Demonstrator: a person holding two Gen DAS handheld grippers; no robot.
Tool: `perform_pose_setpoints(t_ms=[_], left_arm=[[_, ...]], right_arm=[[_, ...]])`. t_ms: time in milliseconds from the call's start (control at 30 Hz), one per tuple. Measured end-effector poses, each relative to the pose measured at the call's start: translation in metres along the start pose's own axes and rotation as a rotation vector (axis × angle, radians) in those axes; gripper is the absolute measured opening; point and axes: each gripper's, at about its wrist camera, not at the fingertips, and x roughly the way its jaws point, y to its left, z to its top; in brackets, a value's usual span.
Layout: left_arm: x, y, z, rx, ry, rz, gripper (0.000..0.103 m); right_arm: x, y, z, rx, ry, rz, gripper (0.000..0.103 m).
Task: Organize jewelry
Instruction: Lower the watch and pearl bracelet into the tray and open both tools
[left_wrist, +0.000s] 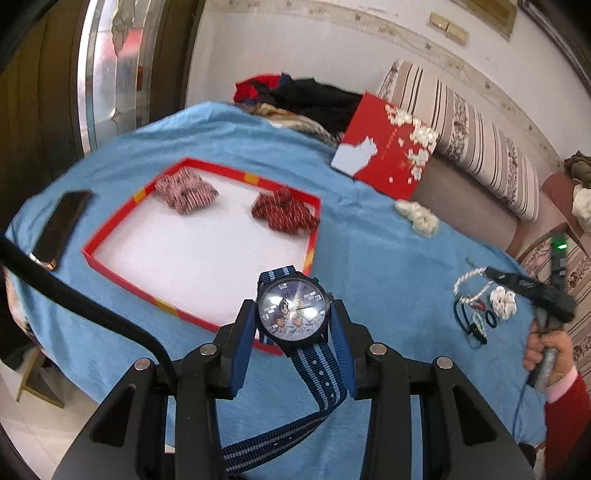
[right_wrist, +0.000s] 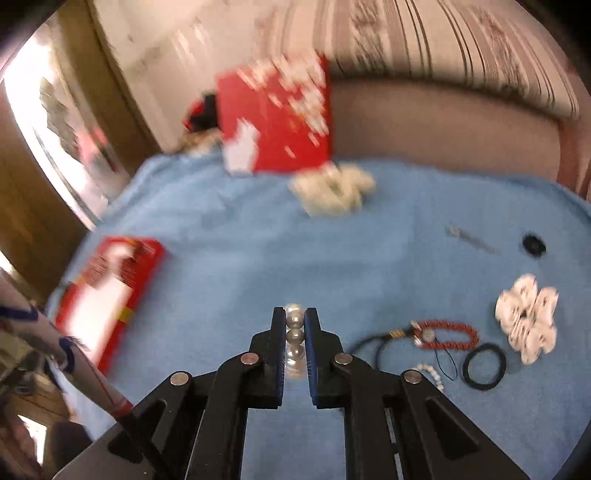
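Blue-strapped cartoon-dial watch (left_wrist: 291, 314) in left tongs (left_wrist: 293, 325), pearl strand (right_wrist: 294, 332) in right tongs (right_wrist: 294, 339)

The left gripper (left_wrist: 294, 317) clamps a watch (left_wrist: 291, 314) by its case between both blue pads, held above the table. The right gripper (right_wrist: 294, 325) pinches a string of pearls (right_wrist: 294, 334), fingers nearly together, its handle gripped by the right hand (left_wrist: 546, 354).

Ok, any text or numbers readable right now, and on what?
"12": top of the watch dial, held in the left gripper.
Word across the dial: partly legible, begins "C"; cannot read fully.
"3": dial's right side.
"9": dial's left side.
Gold marks on the red lid: too small.
Right view: too blurred, none.
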Motion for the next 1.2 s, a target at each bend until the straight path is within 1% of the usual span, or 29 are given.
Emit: perform_pose_setpoints(t_ms=[100, 233, 333, 433, 500, 567, 633, 700, 800, 933, 1033, 1100, 1200], left_arm=[[-0.010, 0.012, 0.016, 0.017, -0.025, 0.023, 0.039], [-0.008, 0.041, 0.042, 0.032, -0.029, 0.099, 0.039], [0.006, 0.072, 0.060, 0.003, 0.000, 0.120, 0.039], [0.027, 0.100, 0.073, -0.030, 0.038, 0.143, 0.039], [0.045, 0.114, 0.079, -0.027, 0.067, 0.149, 0.039], [0.066, 0.128, 0.083, -0.027, 0.105, 0.185, 0.039], [0.086, 0.140, 0.083, -0.030, 0.131, 0.220, 0.039], [0.098, 0.147, 0.084, -0.040, 0.143, 0.246, 0.039], [0.112, 0.160, 0.085, -0.061, 0.152, 0.275, 0.039], [0.114, 0.169, 0.084, -0.093, 0.145, 0.236, 0.039], [0.105, 0.170, 0.081, -0.107, 0.125, 0.209, 0.039], [0.094, 0.170, 0.082, -0.114, 0.094, 0.196, 0.039], [0.075, 0.170, 0.084, -0.124, 0.050, 0.179, 0.039]], right_arm=[[-0.022, 0.034, 0.012, -0.038, -0.044, 0.065, 0.010], [-0.031, 0.097, 0.018, -0.114, -0.055, 0.172, 0.010], [-0.019, 0.136, 0.015, -0.144, -0.039, 0.231, 0.010], [0.006, 0.174, 0.010, -0.154, 0.001, 0.279, 0.010], [0.025, 0.197, 0.007, -0.162, 0.032, 0.304, 0.010], [0.041, 0.219, 0.004, -0.182, 0.056, 0.317, 0.010], [0.059, 0.246, -0.001, -0.226, 0.077, 0.307, 0.010], [0.079, 0.267, -0.005, -0.260, 0.103, 0.287, 0.010], [0.108, 0.286, -0.010, -0.281, 0.140, 0.254, 0.010], [0.141, 0.304, -0.020, -0.304, 0.199, 0.235, 0.010], [0.163, 0.321, -0.033, -0.323, 0.248, 0.252, 0.010], [0.173, 0.333, -0.041, -0.335, 0.276, 0.275, 0.010], [0.184, 0.353, -0.051, -0.334, 0.332, 0.349, 0.011]])
